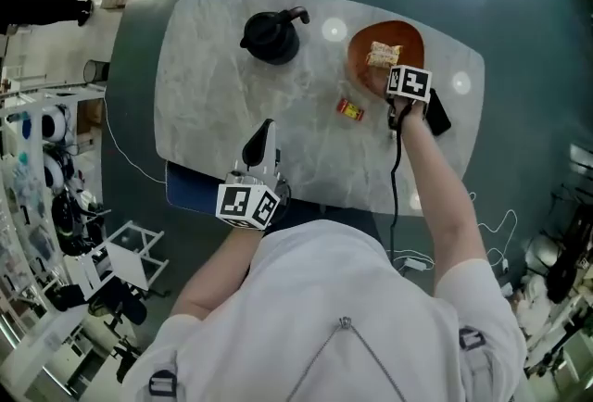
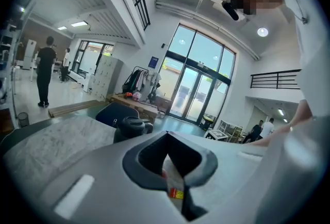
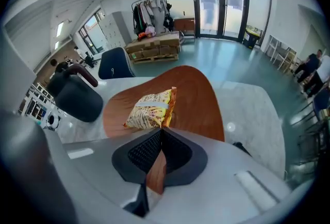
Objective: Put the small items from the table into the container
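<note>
Head view puts the left claw [image 1: 266, 127] low over the bench [image 1: 213, 94], clenched and empty, its tip aimed toward the small red-and-yellow packet [image 1: 349, 109]. That packet lies alone mid-bench, well apart from the claw, and its long axis runs diagonally, upper left to lower right. Right of it, the brown bowl [image 1: 414, 37] already holds a snack bag [image 1: 384, 54]. The right claw [image 3: 161, 134] hangs at the bowl's near rim, clenched on nothing. Step in hand, likely: fetching the remaining packet. Next, a claw must spread, straddle the packet's narrow side, then clench.
</note>
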`<control>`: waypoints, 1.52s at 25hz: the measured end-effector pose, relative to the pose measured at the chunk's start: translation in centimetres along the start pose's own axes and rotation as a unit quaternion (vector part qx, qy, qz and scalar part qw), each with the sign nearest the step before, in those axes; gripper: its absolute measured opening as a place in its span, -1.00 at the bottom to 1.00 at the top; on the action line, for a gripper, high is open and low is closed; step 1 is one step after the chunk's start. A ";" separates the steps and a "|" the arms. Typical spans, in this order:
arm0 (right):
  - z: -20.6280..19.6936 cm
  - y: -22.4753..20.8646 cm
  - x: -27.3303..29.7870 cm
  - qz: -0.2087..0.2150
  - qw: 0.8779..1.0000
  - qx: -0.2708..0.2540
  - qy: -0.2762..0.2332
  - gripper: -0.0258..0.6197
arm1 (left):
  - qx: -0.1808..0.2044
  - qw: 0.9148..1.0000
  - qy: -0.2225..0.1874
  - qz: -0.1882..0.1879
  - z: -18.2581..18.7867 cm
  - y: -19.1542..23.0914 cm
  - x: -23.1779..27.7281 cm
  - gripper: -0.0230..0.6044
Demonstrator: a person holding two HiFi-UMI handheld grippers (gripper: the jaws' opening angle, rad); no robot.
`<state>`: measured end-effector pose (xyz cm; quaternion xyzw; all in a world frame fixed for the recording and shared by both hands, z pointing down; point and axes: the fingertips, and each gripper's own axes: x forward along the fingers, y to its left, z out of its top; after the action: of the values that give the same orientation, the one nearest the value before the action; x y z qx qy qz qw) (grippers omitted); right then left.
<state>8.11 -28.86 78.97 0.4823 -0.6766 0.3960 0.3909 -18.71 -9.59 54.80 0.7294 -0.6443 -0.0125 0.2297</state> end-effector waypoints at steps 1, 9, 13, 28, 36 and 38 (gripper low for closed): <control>0.1 0.0 1.3 -0.004 1.000 0.007 0.017 -0.83 | -0.002 1.000 0.000 0.010 -0.2 0.9 -0.3 -0.92; -0.6 -1.0 5.6 -0.035 0.994 0.060 0.086 -0.79 | -0.035 0.998 0.014 0.051 -2.6 4.1 -2.2 -0.92; -0.5 -0.5 4.9 -0.015 0.994 0.080 0.075 -0.43 | -0.038 0.998 0.011 0.047 -2.4 3.6 -2.7 -0.92; 2.7 6.3 -24.4 0.107 0.934 0.055 -0.336 -0.39 | 0.044 0.995 -0.067 -0.065 6.1 -2.9 -3.3 -0.92; -0.3 10.0 -41.5 0.102 0.859 -0.027 -0.501 -0.40 | 0.072 0.979 -0.133 -0.140 12.4 -9.7 -4.7 -0.92; -1.0 10.1 -44.0 0.087 0.845 -0.047 -0.526 -0.40 | 0.080 0.974 -0.146 -0.154 13.5 -11.1 -5.5 -0.92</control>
<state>8.60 -10.61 37.68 0.5384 -0.8378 0.0828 -0.0371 -13.48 -7.99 37.29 0.8259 -0.5499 -0.1028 0.0697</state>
